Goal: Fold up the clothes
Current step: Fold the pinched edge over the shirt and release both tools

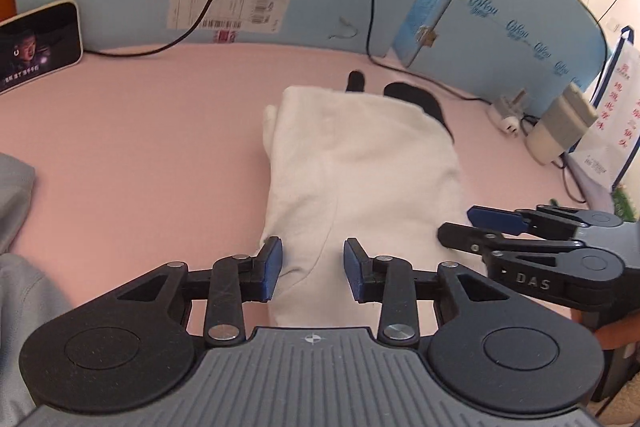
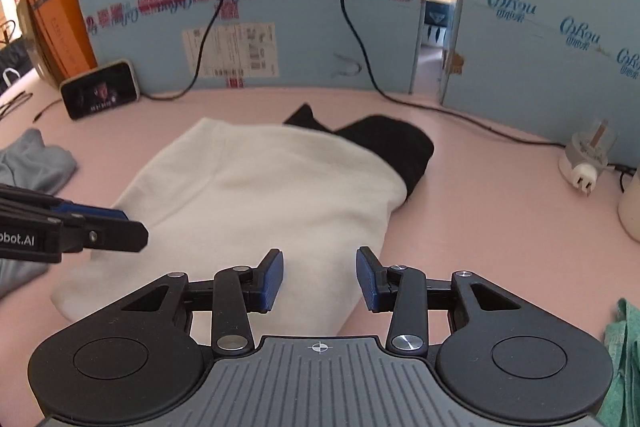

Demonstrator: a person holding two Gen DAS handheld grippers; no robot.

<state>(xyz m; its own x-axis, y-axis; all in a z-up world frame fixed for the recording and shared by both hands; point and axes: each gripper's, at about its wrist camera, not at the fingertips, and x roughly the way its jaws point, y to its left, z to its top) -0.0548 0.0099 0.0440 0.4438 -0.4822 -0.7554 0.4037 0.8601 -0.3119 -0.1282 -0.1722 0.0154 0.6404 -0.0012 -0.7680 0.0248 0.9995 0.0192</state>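
Both my grippers, left [image 1: 313,269] and right [image 2: 320,279], hovered over the white garment [image 1: 360,163]. Their jaws stood apart, pinching nothing.

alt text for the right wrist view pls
A folded white cloth garment lies on a pink table, partly covering a black fabric item. The right gripper hangs over its near edge, jaws apart and empty; the left gripper enters from the left.

Two matching black handheld grippers
Left gripper [image 1: 312,269] and right gripper [image 2: 320,277]: blue ribbed fingers [image 1: 272,267], silver screws, grey ridged bodies
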